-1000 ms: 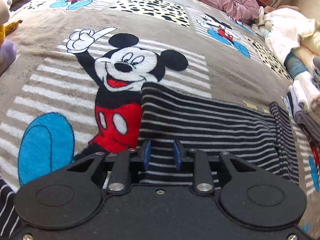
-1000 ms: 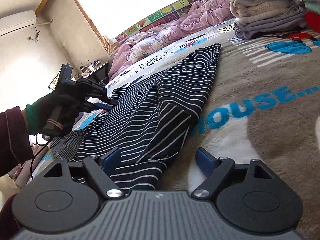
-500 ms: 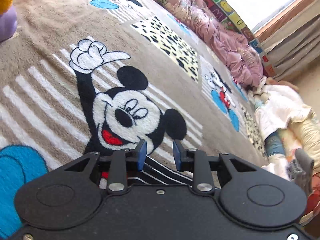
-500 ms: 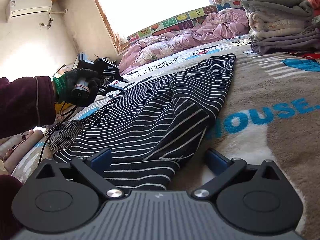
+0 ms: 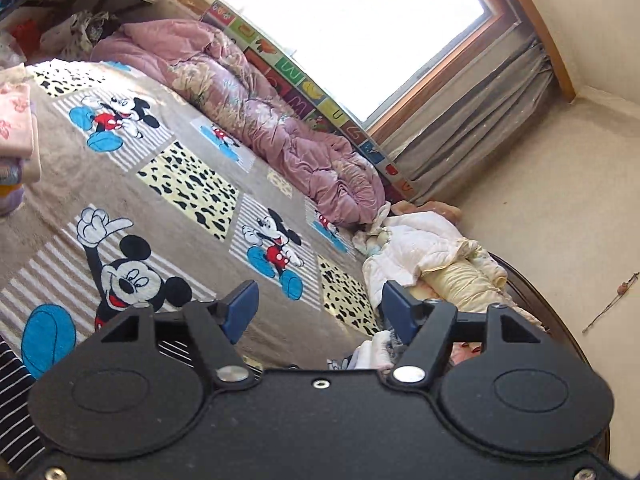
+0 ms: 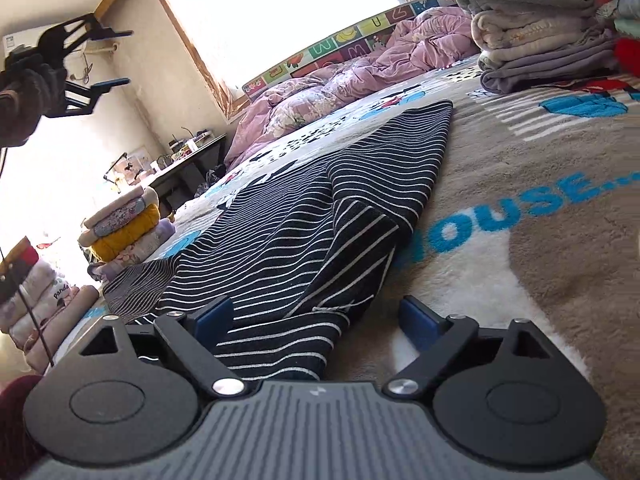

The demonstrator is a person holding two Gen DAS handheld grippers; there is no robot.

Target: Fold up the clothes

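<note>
Black left gripper (image 5: 316,312) w/ blue pads (silver pivot screws); right gripper (image 6: 316,320) grey ribbed body.

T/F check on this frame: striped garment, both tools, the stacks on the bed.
1. The striped garment lies on the cartoon blanket. True.
2. The left tool grips the garment. False: it is raised in the air, jaws opening, nothing between them.
3. The right tool sits low at the garment's near end, pads not pressing on it. True.
4. A folded grey stack stands right of the garment in the right wrist view. True.
5. The pink quilt covers the garment. False: it is bunched by the window.
</note>
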